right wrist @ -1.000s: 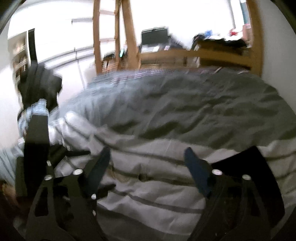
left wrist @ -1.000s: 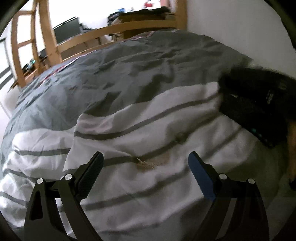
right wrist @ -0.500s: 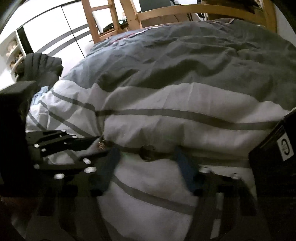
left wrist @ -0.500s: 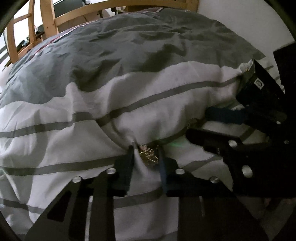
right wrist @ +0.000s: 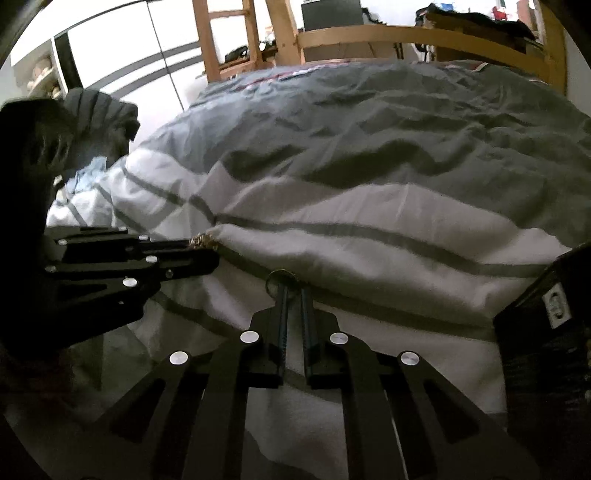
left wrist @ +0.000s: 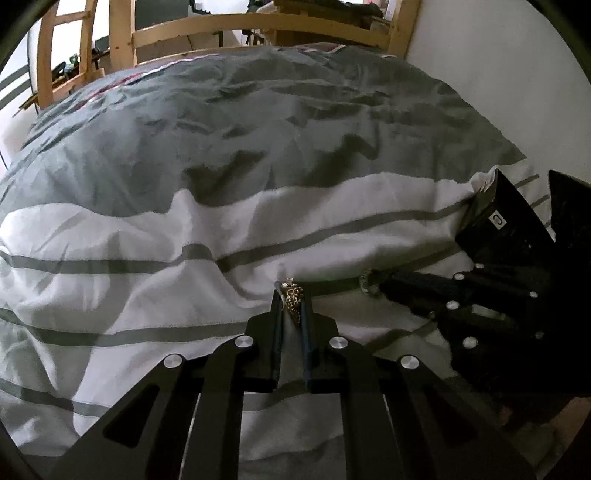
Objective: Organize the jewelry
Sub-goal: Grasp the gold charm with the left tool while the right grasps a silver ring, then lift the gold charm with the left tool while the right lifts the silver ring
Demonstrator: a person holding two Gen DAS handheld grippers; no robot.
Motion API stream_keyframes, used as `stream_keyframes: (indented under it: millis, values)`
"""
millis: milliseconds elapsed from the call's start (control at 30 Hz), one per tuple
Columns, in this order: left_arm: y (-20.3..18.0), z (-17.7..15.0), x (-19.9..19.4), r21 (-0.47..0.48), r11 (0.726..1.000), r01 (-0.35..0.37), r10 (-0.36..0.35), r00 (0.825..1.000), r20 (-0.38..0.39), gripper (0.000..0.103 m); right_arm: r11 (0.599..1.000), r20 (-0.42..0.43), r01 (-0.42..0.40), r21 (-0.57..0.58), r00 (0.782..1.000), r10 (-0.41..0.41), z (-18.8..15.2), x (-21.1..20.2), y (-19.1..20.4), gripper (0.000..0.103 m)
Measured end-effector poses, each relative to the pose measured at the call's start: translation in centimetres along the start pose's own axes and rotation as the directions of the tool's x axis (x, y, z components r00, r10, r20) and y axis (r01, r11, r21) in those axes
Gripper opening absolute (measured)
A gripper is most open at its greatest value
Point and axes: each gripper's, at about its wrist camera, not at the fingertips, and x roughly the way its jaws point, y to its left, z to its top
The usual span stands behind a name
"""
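A small gold ornament with a fine chain (left wrist: 292, 295) sits between the tips of my left gripper (left wrist: 291, 297), whose jaws are closing and pinch it just above the white, grey-striped duvet (left wrist: 166, 236). In the right wrist view a small dark ring (right wrist: 281, 276) is caught between the tips of my right gripper (right wrist: 293, 291), whose jaws are closing too. Both grippers are low over the same fold of duvet, close side by side. The right gripper (left wrist: 376, 287) enters the left wrist view from the right, and the left gripper (right wrist: 208, 254) with the gold ornament (right wrist: 201, 240) shows left in the right wrist view.
A black box (left wrist: 493, 218) with a white label lies on the duvet at the right, close to the right gripper, box (right wrist: 546, 332). A wooden bed frame (left wrist: 258, 24) bounds the far end. A white wall (left wrist: 498, 81) runs along the right; dark clothing (right wrist: 103, 110) hangs left.
Both grippers came down to the duvet and went from wide open to shut, the left around the gold ornament, the right around the ring. The duvet is bunched up at their tips.
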Motion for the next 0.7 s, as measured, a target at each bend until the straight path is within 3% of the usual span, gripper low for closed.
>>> stream_keyframes:
  millis: [167,567,600,667,700]
  values:
    - [0.5,0.5,-1.1,-0.025,1.0,-0.003,0.004,1.0,0.021,0.008,1.0,0.024,-0.008,0.017,1.0,0.008,0.6,-0.4,-0.3,0.007]
    - [1.5,0.8,-2.4,-0.065,0.998,0.008,-0.004,0.998,0.065,0.008,1.0,-0.082,-0.002,0.027,0.997,0.004,-0.4,2.7,0.2,0.012]
    - [1.4,0.9,-2.5,-0.065,0.998,0.009,-0.004,0.997,0.071,0.008,0.999,-0.079,-0.023,0.049,0.997,0.027,-0.4,2.8,0.0,0.016]
    - [1.3,1.0,-2.6,-0.063,0.998,0.016,-0.012,0.997,0.076,0.008,0.997,-0.062,-0.041,0.07,0.997,0.045,-0.3,2.8,-0.2,0.048]
    - [1.4,1.1,-2.6,-0.065,0.998,0.019,-0.014,0.997,0.076,0.008,0.997,-0.058,-0.043,0.068,0.997,0.047,-0.3,2.9,-0.2,0.055]
